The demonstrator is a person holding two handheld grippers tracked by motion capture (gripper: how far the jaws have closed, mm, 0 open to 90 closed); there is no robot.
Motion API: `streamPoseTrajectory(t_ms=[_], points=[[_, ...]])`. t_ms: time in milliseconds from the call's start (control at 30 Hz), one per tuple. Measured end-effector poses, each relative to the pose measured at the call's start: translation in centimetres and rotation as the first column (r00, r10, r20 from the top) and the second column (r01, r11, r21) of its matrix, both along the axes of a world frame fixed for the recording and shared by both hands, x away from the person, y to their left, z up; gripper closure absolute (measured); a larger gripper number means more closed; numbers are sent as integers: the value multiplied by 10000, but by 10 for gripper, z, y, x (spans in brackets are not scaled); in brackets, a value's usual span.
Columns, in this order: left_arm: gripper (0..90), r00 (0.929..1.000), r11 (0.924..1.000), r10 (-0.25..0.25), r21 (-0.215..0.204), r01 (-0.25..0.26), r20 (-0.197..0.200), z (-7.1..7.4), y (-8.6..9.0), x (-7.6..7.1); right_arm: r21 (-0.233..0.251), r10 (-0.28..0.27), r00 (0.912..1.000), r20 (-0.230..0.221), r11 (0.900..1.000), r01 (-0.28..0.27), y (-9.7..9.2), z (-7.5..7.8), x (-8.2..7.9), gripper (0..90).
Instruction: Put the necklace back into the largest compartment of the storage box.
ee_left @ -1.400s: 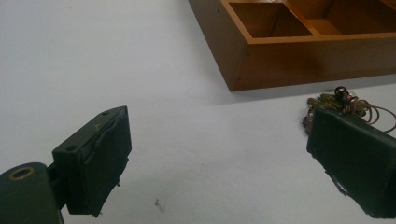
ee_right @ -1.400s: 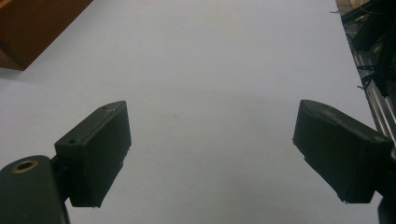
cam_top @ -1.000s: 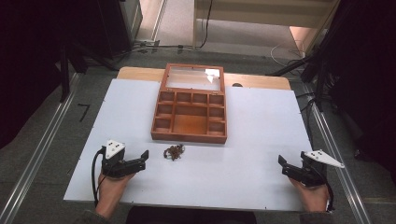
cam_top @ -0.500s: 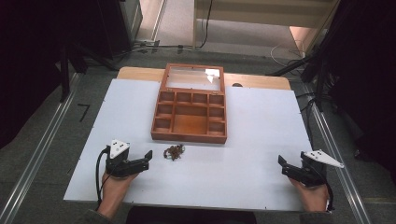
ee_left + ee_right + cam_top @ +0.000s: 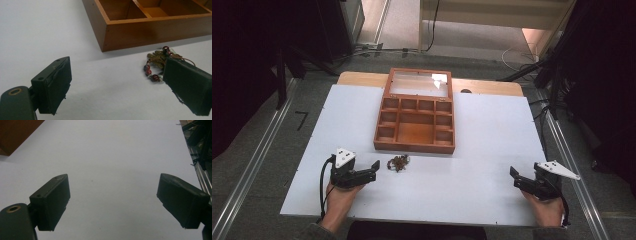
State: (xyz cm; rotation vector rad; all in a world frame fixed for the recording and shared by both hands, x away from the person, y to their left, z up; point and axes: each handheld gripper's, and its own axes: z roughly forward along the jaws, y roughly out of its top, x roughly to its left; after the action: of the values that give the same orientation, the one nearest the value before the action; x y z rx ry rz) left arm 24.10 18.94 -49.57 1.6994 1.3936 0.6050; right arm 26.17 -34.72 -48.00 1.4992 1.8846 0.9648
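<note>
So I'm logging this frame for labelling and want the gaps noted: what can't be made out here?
- Bracelet: in the left gripper view its right part is hidden behind a finger; in the high view it is too small to tell beads.
- Box: cut off by the top edge in the left gripper view; a corner alone in the right gripper view.
- Lid: glare hides what lies under the glass.

The white counter [image 5: 492,150] is evenly lit while the surrounding room falls nearly black. A bright glare patch sits on the clear glass lid [image 5: 419,82] of the brown wooden compartment box [image 5: 414,125]. The box casts a soft shadow toward the near side. Both gripper views are slightly grainy, with the near black jaws soft.
</note>
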Motion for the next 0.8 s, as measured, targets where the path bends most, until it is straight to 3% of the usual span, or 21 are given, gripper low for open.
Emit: streamPoseTrajectory(t_ms=[800], points=[[87,9996,9995,-265,192,267,-95,-3,-15,9,-13,-44,10000,-10,10000,44,-1,-1,0,97]])
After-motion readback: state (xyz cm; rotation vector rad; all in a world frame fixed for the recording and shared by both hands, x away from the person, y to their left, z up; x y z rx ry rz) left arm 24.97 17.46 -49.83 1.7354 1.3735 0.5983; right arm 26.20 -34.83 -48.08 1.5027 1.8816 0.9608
